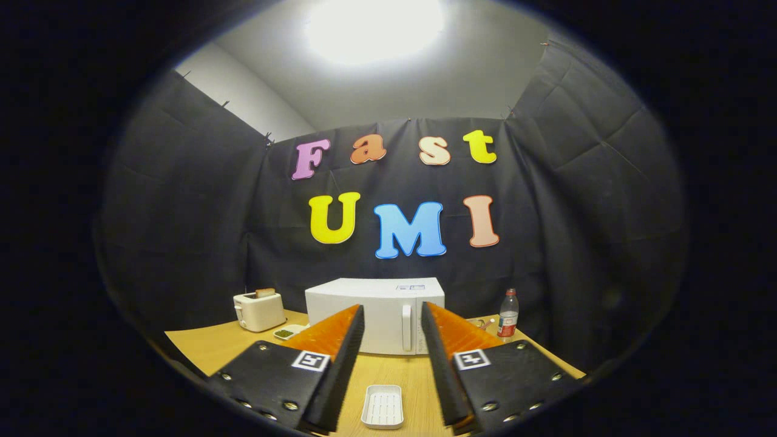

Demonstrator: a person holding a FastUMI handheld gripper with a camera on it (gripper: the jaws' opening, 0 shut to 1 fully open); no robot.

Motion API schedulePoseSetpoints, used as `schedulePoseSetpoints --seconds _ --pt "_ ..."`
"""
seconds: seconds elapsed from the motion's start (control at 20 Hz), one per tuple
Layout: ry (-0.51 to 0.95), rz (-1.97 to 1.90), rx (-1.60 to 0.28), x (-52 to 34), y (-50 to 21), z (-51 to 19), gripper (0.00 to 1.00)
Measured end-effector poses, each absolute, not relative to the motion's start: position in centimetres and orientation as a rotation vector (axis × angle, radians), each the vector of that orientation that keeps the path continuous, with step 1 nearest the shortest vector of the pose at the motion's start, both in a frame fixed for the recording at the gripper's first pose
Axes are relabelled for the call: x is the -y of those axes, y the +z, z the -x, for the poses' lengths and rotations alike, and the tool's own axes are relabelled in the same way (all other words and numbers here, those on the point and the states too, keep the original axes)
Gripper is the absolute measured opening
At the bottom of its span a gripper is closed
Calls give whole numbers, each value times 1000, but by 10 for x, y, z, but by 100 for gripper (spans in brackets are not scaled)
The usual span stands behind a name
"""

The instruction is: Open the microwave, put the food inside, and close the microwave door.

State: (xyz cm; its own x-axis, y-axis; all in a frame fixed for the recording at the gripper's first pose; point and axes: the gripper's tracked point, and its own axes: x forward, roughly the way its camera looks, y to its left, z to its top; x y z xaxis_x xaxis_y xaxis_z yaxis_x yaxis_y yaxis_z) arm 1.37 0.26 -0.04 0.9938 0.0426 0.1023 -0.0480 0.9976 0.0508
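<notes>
Nothing done yet: white box-shaped microwave point(374, 315) door was seen closed, fingers point(392, 325) held wide apart, empty; all steps left.

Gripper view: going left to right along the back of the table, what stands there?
Toaster → small dish → microwave, door shut → bottle. The open gripper has nothing between its fingers.

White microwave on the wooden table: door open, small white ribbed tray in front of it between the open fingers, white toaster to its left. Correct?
Not quite: the white microwave has its door shut, the vertical handle flush against the front, as the gripper view shows. The rest holds: the small white ribbed tray lies on the wooden table between the open gripper fingers, and the white toaster stands left of the microwave.
</notes>
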Motion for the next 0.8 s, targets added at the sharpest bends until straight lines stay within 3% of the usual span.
schedulePoseSetpoints --seconds 0.05,0.1,0.15,0.8 --pt "36 -68 118 1 4 -12 72" --pt "30 -79 125 3 7 -9 93" --pt "34 -91 126 4 7 -10 99" --pt "43 -20 112 -6 1 -12 99"
